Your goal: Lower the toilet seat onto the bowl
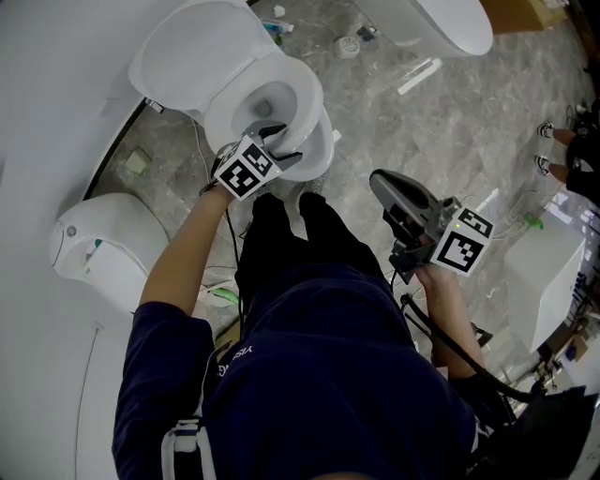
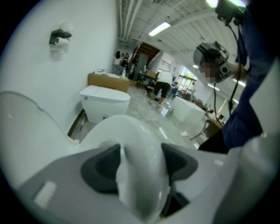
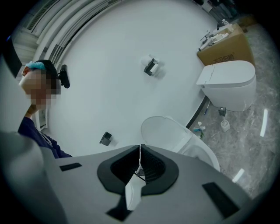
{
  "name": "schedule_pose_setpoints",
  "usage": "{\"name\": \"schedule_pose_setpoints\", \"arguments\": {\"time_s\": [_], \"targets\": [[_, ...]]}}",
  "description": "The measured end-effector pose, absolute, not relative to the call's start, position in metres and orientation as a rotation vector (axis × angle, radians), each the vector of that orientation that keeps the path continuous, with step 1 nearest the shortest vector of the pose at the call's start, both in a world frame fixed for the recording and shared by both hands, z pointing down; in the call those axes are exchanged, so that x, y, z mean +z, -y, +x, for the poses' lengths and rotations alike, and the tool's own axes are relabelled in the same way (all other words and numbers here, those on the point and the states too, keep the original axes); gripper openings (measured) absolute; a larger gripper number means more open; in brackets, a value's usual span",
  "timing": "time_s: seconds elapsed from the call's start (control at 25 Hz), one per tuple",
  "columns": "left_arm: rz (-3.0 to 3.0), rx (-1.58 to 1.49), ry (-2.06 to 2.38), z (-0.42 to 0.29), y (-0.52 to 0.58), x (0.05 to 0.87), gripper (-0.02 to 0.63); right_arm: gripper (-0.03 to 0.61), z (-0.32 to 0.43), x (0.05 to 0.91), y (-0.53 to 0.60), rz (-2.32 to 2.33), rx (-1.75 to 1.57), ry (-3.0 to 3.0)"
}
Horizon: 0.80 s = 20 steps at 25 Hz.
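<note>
A white toilet stands against the curved wall with its lid (image 1: 192, 47) raised. The seat (image 1: 305, 89) lies flat over the bowl (image 1: 323, 159). My left gripper (image 1: 281, 148) is at the seat's front rim. In the left gripper view the white seat rim (image 2: 140, 144) runs between the two dark pads (image 2: 103, 166), which flank it closely without clearly pressing on it. My right gripper (image 1: 377, 180) hangs to the right of the toilet, away from it, and is shut with nothing between its pads (image 3: 151, 164). The right gripper view shows the lid (image 3: 168, 131) beyond the jaws.
A second toilet (image 1: 98, 248) stands at the left by the wall, and a third (image 1: 450, 23) at the top. A white tub (image 1: 548, 272) is on the right. Small bottles and a strip (image 1: 419, 76) lie on the marbled floor. The person's legs (image 1: 300, 234) stand just before the bowl.
</note>
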<state>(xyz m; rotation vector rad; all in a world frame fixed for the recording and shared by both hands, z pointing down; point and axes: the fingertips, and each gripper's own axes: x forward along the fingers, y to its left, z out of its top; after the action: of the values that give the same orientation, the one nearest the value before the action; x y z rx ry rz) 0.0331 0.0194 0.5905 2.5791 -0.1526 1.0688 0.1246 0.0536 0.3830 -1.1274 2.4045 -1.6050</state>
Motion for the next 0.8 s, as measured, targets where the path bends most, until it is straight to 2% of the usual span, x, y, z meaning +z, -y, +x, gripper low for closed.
{"name": "schedule_pose_setpoints", "arguments": {"time_s": [0.28, 0.8], "targets": [[2.482, 1.038, 0.044, 0.039, -0.031, 0.605, 0.336, 0.009, 0.128, 0.391, -0.057, -1.143, -1.636, -2.386], [2.331, 1.048, -0.121, 0.047, -0.063, 0.624, 0.339, 0.009, 0.131, 0.398, -0.059, -1.161, -1.667, -2.372]]}}
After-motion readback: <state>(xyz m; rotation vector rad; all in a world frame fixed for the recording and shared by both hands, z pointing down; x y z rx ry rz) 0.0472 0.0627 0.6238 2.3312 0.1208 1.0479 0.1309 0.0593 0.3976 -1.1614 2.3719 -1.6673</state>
